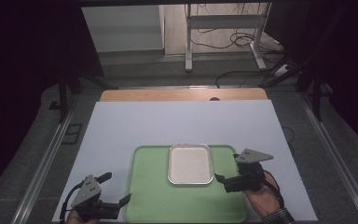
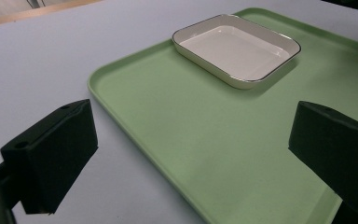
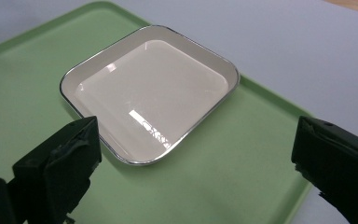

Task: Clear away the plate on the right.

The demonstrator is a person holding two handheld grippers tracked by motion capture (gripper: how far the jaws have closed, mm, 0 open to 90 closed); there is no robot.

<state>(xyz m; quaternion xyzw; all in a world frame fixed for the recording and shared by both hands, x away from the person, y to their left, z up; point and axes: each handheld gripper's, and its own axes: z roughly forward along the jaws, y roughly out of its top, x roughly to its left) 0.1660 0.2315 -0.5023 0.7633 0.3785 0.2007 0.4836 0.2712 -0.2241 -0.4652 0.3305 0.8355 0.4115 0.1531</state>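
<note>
**Two open tongs flank a white dish on a green tray**

Two sets of tongs hang over the near end of a table [image 1: 177, 119] covered in a pale grey-blue sheet, its wooden edge showing at the far side. On the near half of that sheet lies a green tray [image 1: 151, 196] with rounded corners and a low raised rim. A white rectangular dish [image 1: 190, 163] with a thin dark rim sits flat on the tray's far part, empty and glossy inside.

At the tray's right edge, just beside the dish's near right corner, the right tongs [image 1: 225, 174] are held in a hand [image 1: 263, 200]; their jaws stand wide apart with nothing between them, clear of the dish. At the tray's near left corner, well apart from the dish, the left tongs [image 1: 116, 189] also stand wide open and empty, one jaw over the sheet and the other over the tray.
</note>
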